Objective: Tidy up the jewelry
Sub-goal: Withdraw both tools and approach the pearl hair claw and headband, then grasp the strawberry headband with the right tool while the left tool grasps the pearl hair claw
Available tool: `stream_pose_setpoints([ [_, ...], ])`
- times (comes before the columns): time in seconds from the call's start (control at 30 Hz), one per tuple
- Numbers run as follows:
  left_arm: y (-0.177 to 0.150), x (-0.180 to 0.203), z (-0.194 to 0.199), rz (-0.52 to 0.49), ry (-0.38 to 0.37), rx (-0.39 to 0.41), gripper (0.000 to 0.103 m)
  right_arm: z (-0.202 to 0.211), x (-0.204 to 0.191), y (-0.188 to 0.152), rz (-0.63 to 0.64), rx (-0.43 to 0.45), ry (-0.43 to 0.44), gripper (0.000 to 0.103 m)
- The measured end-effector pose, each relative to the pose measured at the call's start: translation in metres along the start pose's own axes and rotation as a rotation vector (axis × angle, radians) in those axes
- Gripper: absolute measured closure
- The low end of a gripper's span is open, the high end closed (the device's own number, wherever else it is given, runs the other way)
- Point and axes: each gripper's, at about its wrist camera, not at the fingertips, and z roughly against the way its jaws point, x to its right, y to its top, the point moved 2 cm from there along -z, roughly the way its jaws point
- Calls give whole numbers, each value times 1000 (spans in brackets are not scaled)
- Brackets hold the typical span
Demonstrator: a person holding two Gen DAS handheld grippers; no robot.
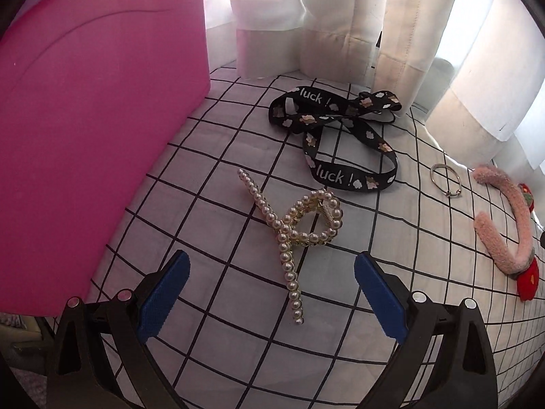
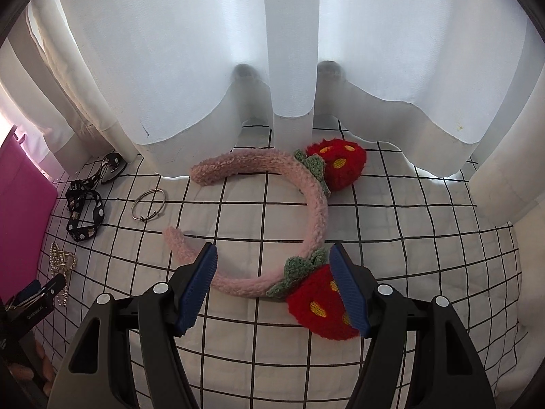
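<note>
Left tool (image 1: 270,274) has its jaws spread apart, with the lower stem of the pearl hair claw (image 1: 293,235) lying between the blue pads (image 1: 163,298) without touching either one. Pearl hair claw rests flat on the white cloth with black grid lines (image 1: 218,334) that covers the surface; its looped end and spring point away from the tool. Beyond it lies the black lanyard (image 1: 340,143), folded in loose loops and printed with "luck !". A thin metal bangle (image 1: 446,179) lies to the right of the lanyard, apart from it. A pink box (image 1: 95,129) stands at the left, close beside the hair claw. Right tool (image 2: 274,288) also has its jaws apart and sits low over the pink fuzzy headband (image 2: 313,204). One red strawberry pom-pom (image 2: 318,306) of the headband lies between the pads, against the right-hand one; the left pad overlaps the band's lower arc, and contact there cannot be confirmed. The second strawberry pom-pom (image 2: 340,163) lies at the far side of the band, near the hem of the white curtain (image 2: 190,68). Bangle, lanyard and hair claw appear at the left edge of the right wrist view.
</note>
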Motion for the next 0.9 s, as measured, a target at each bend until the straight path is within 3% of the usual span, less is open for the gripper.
stream_pose_setpoints([
  [0.5,11,4,-29,-5,60,-3,8,-21,13,9,-9,-21,-26,38],
  [0.9,9,3,-30,9,53,17,6,-65,29,20,-17,-105,-78,38],
])
